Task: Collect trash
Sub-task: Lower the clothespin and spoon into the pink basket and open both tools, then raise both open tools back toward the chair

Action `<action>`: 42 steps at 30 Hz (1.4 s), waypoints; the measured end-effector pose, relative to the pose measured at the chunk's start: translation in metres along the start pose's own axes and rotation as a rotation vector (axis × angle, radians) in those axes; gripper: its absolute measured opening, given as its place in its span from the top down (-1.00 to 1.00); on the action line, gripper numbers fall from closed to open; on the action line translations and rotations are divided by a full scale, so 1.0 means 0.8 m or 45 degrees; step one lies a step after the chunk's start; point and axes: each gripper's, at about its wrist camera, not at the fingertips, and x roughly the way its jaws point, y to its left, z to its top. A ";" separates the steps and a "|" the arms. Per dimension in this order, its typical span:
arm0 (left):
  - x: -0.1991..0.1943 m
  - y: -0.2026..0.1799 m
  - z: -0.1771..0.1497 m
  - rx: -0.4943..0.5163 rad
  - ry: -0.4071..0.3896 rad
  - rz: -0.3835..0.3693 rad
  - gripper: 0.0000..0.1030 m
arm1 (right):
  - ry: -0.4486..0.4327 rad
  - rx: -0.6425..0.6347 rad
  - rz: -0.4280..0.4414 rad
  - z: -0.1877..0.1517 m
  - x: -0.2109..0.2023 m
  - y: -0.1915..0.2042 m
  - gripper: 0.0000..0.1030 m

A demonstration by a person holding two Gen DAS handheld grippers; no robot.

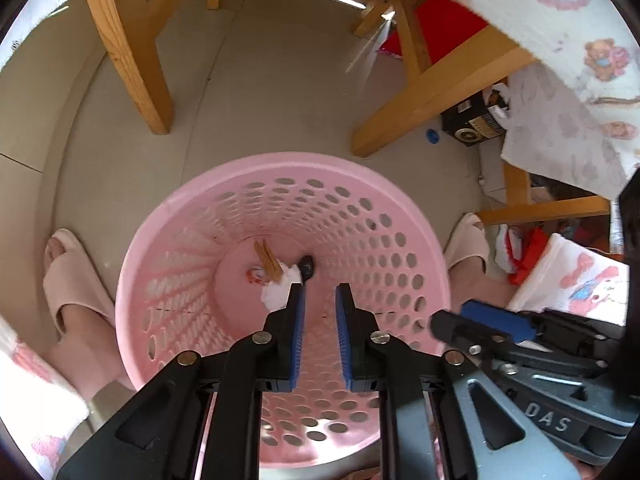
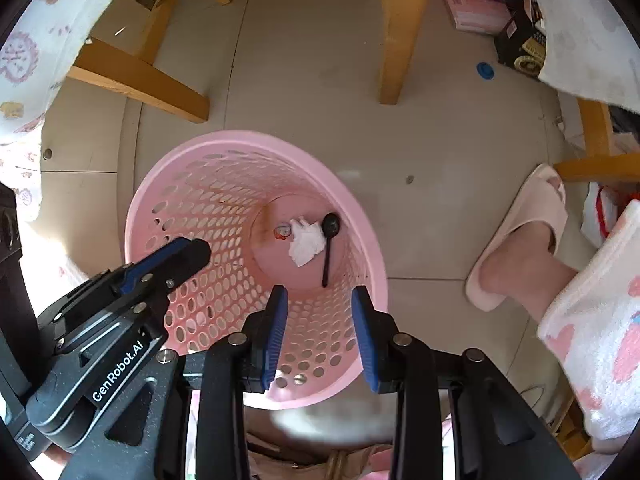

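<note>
A pink perforated basket (image 1: 280, 160) (image 2: 224, 138) stands on the tiled floor right below both grippers. On its bottom lie a crumpled white tissue (image 1: 276, 294) (image 2: 306, 246), a black plastic spoon (image 1: 307, 266) (image 2: 330, 226), a wooden clothespin (image 1: 267, 260) and a small red-and-white wrapper (image 1: 254, 274) (image 2: 282, 232). My left gripper (image 1: 320, 290) (image 2: 194, 246) hangs over the basket mouth with a narrow gap between its blue pads and nothing in it. Beside it, my right gripper (image 2: 320, 292) (image 1: 450, 318) is open wider and also empty.
Wooden table legs (image 1: 132, 52) (image 2: 400, 32) stand beyond the basket, under a printed cloth (image 1: 580, 60). A person's feet in pale slippers (image 1: 68, 276) (image 2: 520, 240) flank the basket. A blue bottle cap (image 2: 485, 70) and a black box (image 2: 520, 48) lie on the floor at the right.
</note>
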 end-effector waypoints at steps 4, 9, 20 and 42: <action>-0.010 -0.007 0.002 0.025 -0.007 0.134 0.71 | -0.025 -0.028 -0.026 0.000 -0.004 0.002 0.31; -0.035 0.002 0.004 -0.038 -0.018 0.171 0.64 | -0.087 -0.094 -0.082 -0.003 -0.015 0.017 0.30; -0.162 -0.020 0.006 0.145 -0.381 0.417 0.21 | -0.453 -0.177 -0.220 -0.015 -0.095 0.039 0.25; -0.308 -0.040 -0.011 0.201 -0.961 0.415 -0.18 | -0.990 -0.348 -0.121 -0.059 -0.241 0.073 -0.30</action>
